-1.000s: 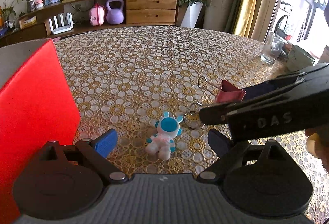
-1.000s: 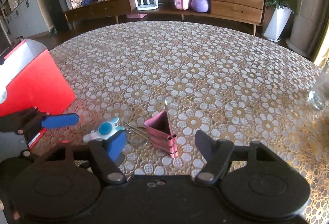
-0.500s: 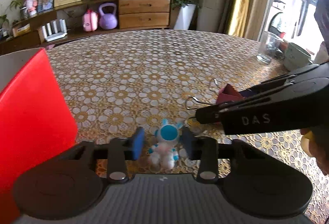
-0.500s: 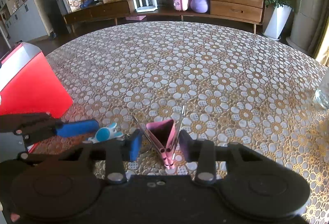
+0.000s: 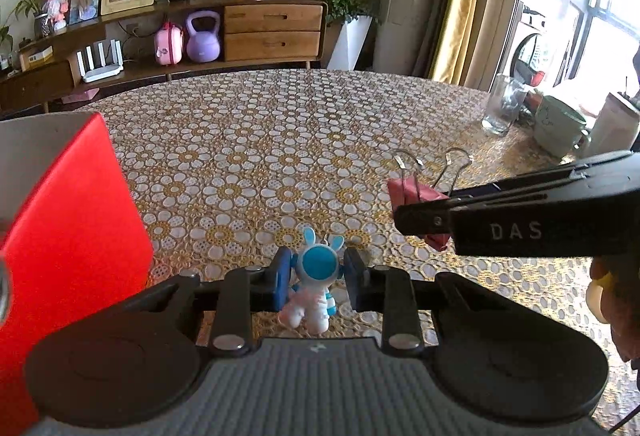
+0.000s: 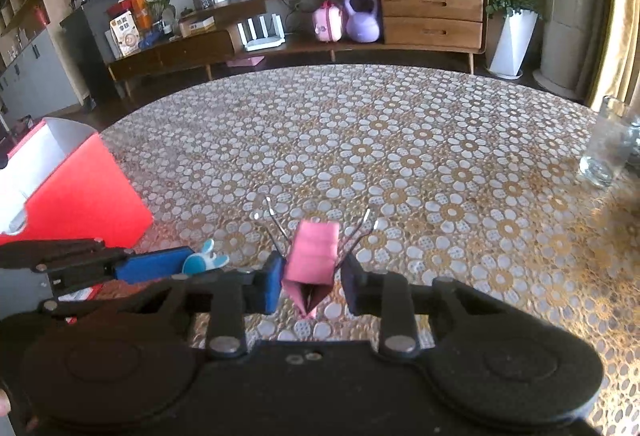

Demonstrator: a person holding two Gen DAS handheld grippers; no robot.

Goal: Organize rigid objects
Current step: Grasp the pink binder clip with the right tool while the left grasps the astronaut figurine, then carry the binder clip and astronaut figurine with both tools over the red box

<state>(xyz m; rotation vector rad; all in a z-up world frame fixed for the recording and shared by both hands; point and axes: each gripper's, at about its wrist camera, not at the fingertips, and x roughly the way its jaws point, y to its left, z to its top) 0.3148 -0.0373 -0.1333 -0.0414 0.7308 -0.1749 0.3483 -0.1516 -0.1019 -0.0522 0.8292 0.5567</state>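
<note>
My left gripper (image 5: 318,278) is shut on a small white and blue astronaut toy (image 5: 316,276) and holds it just above the flowered table. My right gripper (image 6: 310,282) is shut on a pink binder clip (image 6: 312,256) with its wire handles spread upward; the clip (image 5: 416,195) also shows in the left wrist view, lifted off the table at the right. The toy's blue ears (image 6: 206,260) show in the right wrist view beside the left gripper's finger (image 6: 152,268).
A red box (image 5: 68,236) with a white inside stands at the left table edge, also in the right wrist view (image 6: 80,191). A drinking glass (image 5: 502,107), a green mug (image 5: 560,125) and a white carton (image 5: 614,125) stand at the far right.
Both grippers closed from wide open: the left on the astronaut toy, the right on the pink clip. Both objects have since been lifted off the table.
</note>
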